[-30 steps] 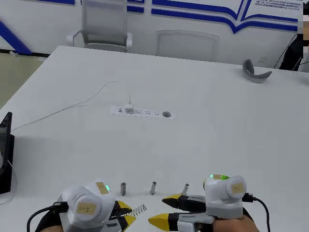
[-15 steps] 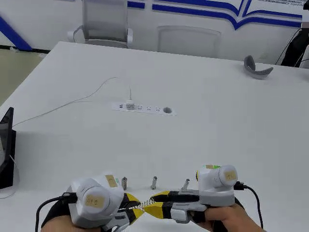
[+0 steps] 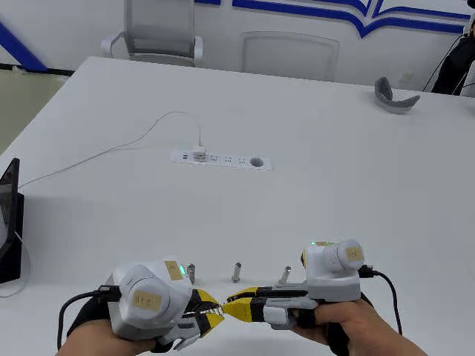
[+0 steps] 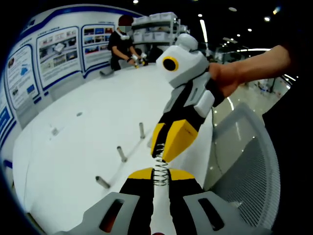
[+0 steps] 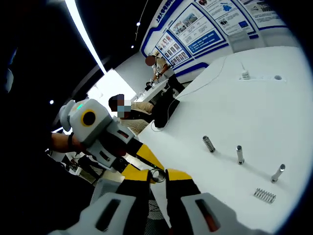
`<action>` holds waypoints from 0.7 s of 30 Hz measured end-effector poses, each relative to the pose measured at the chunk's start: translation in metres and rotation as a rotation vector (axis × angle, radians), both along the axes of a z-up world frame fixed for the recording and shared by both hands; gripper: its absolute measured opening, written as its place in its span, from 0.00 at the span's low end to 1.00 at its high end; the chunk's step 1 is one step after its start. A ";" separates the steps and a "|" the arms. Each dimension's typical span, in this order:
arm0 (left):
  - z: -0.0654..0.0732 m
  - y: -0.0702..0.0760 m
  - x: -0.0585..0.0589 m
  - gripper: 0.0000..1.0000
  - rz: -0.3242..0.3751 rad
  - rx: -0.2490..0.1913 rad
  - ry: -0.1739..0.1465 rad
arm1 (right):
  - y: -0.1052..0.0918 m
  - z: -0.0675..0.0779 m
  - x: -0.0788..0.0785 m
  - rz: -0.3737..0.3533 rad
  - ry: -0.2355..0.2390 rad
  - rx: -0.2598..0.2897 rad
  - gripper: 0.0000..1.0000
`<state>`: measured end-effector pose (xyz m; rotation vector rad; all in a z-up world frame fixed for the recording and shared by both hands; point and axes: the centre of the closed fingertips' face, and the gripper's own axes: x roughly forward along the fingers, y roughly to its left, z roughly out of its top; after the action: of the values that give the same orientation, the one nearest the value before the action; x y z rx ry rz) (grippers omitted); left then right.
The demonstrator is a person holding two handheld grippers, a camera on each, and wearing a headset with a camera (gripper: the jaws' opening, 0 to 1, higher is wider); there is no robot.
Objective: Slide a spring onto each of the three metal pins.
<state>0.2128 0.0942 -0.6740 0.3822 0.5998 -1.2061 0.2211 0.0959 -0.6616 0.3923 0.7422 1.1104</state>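
Observation:
A small spring (image 3: 221,312) hangs in the air between my two grippers, just above the table's near edge. My left gripper (image 3: 211,313) is shut on one end of it (image 4: 160,170). My right gripper (image 3: 236,308) faces the left one, tip to tip, and is shut on the other end (image 5: 157,175). Just beyond the tips stand three metal pins in a row. The left pin (image 3: 191,273) wears a spring; the middle pin (image 3: 237,271) and right pin (image 3: 285,276) are bare. Another loose spring (image 5: 264,195) lies on the table near the right pin.
A white power strip (image 3: 221,159) with a trailing cable lies mid-table. A grey curved object (image 3: 393,96) sits at the far right, and a dark device (image 3: 9,222) stands at the left edge. Chairs line the far side, and people work in the background.
My right gripper moved left and went from open to shut on the free end of the spring. My left gripper lifted that spring off the table.

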 end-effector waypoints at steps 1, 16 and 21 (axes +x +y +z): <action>-0.001 0.000 0.000 0.10 -0.003 0.001 0.001 | 0.000 0.001 0.000 0.002 0.004 0.005 0.13; 0.019 -0.018 0.011 0.10 -0.030 -0.116 0.031 | -0.009 0.029 0.009 0.138 -0.136 -0.146 0.12; 0.029 -0.028 0.012 0.10 -0.064 -0.163 0.037 | -0.014 0.038 0.008 0.265 -0.211 -0.258 0.12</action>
<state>0.2247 0.0658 -0.6452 0.2432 0.5206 -1.3157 0.2296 0.0823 -0.6233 -0.0444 0.7517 1.2628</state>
